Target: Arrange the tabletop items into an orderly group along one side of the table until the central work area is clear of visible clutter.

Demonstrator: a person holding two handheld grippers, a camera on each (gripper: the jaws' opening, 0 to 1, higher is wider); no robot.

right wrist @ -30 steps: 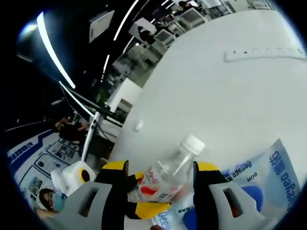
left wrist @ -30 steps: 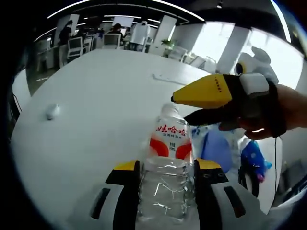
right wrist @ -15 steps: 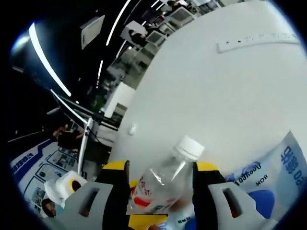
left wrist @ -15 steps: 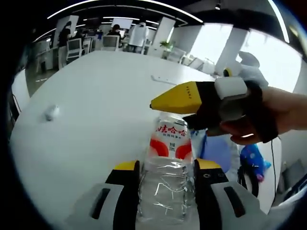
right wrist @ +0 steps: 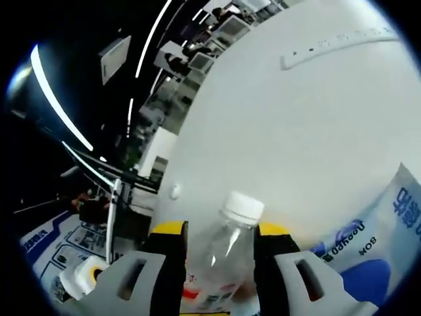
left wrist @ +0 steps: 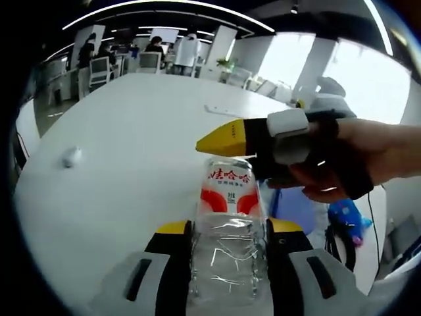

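Left hand-held gripper [left wrist: 227, 247]: jaws upright, closed against both sides of the clear bottle [left wrist: 227, 224]. Right hand-held gripper [right wrist: 214, 253]: jaws narrowed around the same bottle's neck under the cap. The person's hand [left wrist: 342, 161] grips the right one's body.

Hidden and cut-off parts

The bottle's [left wrist: 227, 224] cap is hidden behind the right gripper [left wrist: 227, 139]; its base runs off the bottom edge. The blue packet [right wrist: 381, 243] is cut by the picture's edge. A small white object [left wrist: 71, 156] is too small to identify.
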